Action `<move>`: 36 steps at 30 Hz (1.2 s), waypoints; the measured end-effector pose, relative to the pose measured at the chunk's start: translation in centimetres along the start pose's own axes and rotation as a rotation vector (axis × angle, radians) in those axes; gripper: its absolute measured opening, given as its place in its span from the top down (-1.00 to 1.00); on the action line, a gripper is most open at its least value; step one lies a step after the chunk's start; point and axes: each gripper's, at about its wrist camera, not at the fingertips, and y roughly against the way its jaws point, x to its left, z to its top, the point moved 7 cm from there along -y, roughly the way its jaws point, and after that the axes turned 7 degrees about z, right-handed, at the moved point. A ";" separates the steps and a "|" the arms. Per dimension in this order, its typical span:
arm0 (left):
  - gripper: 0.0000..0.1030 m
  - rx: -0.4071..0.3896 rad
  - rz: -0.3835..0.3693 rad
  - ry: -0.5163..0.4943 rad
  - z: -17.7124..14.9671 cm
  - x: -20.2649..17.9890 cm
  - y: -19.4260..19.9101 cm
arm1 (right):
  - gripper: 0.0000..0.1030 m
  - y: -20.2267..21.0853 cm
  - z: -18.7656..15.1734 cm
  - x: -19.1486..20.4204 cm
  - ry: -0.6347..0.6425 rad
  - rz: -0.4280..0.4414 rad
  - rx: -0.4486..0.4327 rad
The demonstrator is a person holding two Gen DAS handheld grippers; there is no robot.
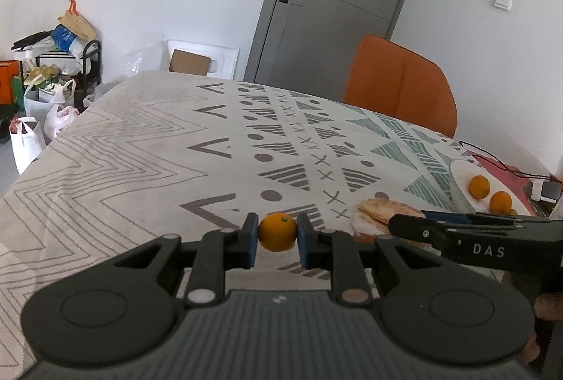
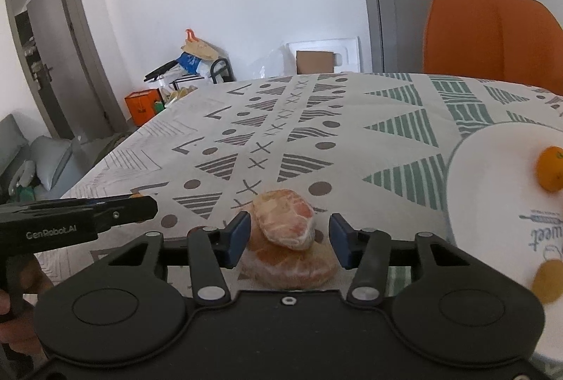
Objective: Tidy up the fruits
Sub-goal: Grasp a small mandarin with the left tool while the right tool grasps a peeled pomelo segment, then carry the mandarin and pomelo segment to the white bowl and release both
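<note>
Left tongs (image 1: 278, 241): clamped on a small orange (image 1: 278, 231), which is carried clear of the patterned cloth (image 1: 140, 147) near the front edge of the surface.
Right tongs (image 2: 289, 239): set apart around a stack of peeled citrus pieces (image 2: 286, 239); no pad is seen to press on the fruit, and a clear gap is left at the right pad.
Plate (image 2: 492, 190): a white plate lies by the right edge of the surface, with two oranges (image 1: 479, 187) seen on it in the left view.
Risk, round fruit: the small orange is held only at its sides and could be rolled out of the pads by a quick swing.
Risk, soft fruit: the peeled pieces could be crushed by a hard squeeze.
Risk, stack: the upper piece lies tilted on the lower one and could be slid off if only one is gripped.
Risk, crowding: the two tools are close together and could be knocked.
Risk, plate: the oranges already there could be bumped off the rim.
</note>
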 end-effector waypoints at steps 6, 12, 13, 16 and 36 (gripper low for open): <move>0.59 -0.001 0.001 0.008 0.2 0.5 -0.1 | 0.31 -0.7 0.2 0.3 0.006 0.002 0.007; 0.59 -0.022 -0.006 -0.003 0.6 -0.1 0.9 | 0.37 0.8 0.4 1.0 0.031 0.002 -0.007; 0.59 -0.027 -0.009 -0.007 0.7 -0.3 1.2 | 0.38 1.2 0.5 0.9 0.027 0.000 -0.014; 0.59 -0.033 -0.016 -0.017 0.8 -0.7 1.6 | 0.38 2.1 0.4 0.8 0.012 -0.008 -0.030; 0.59 -0.063 -0.070 -0.121 1.4 -6.8 3.4 | 0.40 9.8 0.4 -2.4 -0.050 -0.063 -0.212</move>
